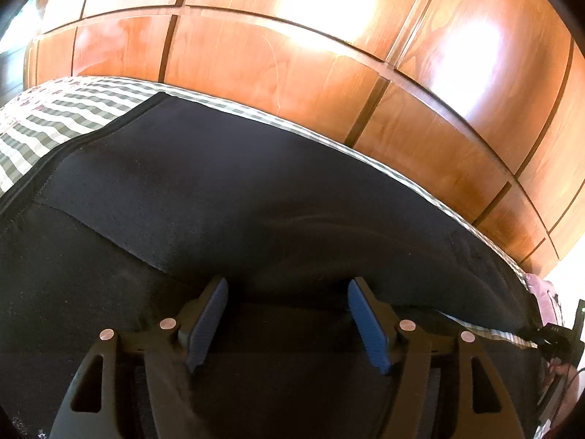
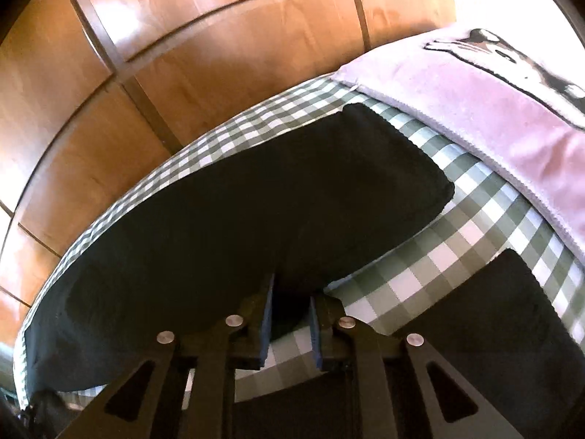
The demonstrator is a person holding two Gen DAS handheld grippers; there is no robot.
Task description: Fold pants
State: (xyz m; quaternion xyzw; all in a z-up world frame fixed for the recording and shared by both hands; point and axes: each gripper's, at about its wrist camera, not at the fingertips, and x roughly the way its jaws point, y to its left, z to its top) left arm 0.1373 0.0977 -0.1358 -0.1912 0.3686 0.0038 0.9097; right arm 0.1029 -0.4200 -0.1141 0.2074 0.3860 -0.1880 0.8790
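Fingers first: the left gripper (image 1: 287,314) has its blue ribbed pads (image 1: 365,323) spread wide, nothing pinched, hovering over the dark navy-black cloth pants (image 1: 226,197). Fabric lies under and ahead of the tips, no pad pressing it. The right gripper (image 2: 290,320) is narrow, only a slim gap between its pads (image 2: 267,314), and the near edge of a pant leg sits right in that gap (can't tell if cloth is truly pinched, too dark).

Landmark = the green-and-white checked bedsheet (image 2: 409,278). Pants lie flat on it. In the right wrist view one leg runs diagonally from lower-left up to a squared hem at upper-right, w/ the long axis roughly parallel to the sheet's far edge. A second dark panel (image 2: 493,311) lies nearer, sheet showing between the two. A pale lilac printed towel or blanket (image 2: 493,124) rests on the sheet beyond the hem. Glossy orange-brown wood panel wardrobe doors (image 1: 292,66) rise behind the sheet's far edge.

Key relation: the leg's inner edge is at the right fingers, its length stretching away up-right. The left sits over the broad seamed part. Likely the right is the better placed to lift that edge across for a fold.
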